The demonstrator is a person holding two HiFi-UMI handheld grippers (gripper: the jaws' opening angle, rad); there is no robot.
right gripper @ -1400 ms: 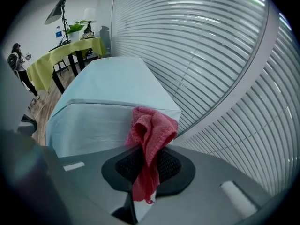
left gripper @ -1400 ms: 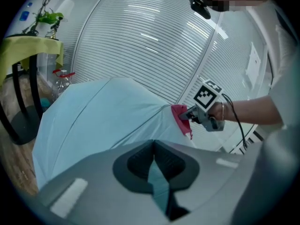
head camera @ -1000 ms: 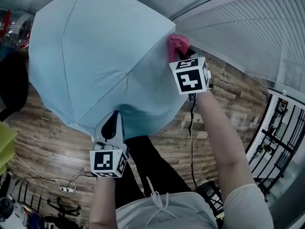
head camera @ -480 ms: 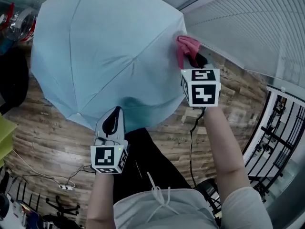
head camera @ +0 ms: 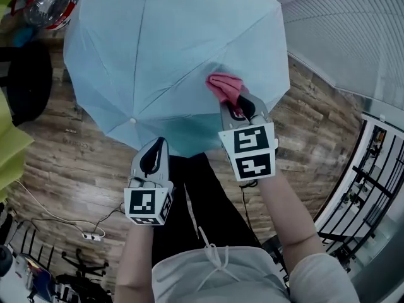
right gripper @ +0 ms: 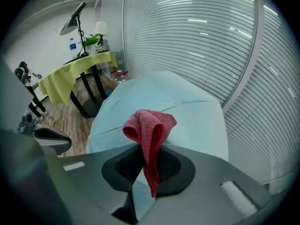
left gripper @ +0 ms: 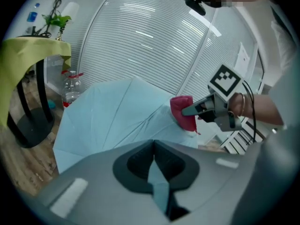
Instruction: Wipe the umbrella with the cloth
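Observation:
An open light-blue umbrella (head camera: 164, 55) fills the upper head view, canopy towards me. My left gripper (head camera: 153, 160) sits at its near rim, jaws shut with a strip of blue canopy fabric between them (left gripper: 153, 146). A red cloth (head camera: 225, 87) is bunched in my right gripper (head camera: 238, 109), which is shut on it and presses it against the canopy's lower right panel. The right gripper view shows the cloth (right gripper: 150, 125) rising from the shut jaws (right gripper: 149, 161) against the umbrella (right gripper: 178, 102). The left gripper view shows the cloth (left gripper: 183, 112) on the umbrella (left gripper: 112, 116).
A yellow-covered table (head camera: 9, 150) and a dark chair (head camera: 25, 81) stand at the left, with a clear bottle (head camera: 47, 5) beyond. Cables (head camera: 88, 235) trail over the wooden floor. A slatted glass wall (head camera: 341, 49) runs along the right, and a black railing (head camera: 372, 169) stands below it.
The right gripper has drawn the cloth from the umbrella's right edge down and left across the canopy, towards the person. The umbrella has shifted right in view. The left gripper has kept its hold.

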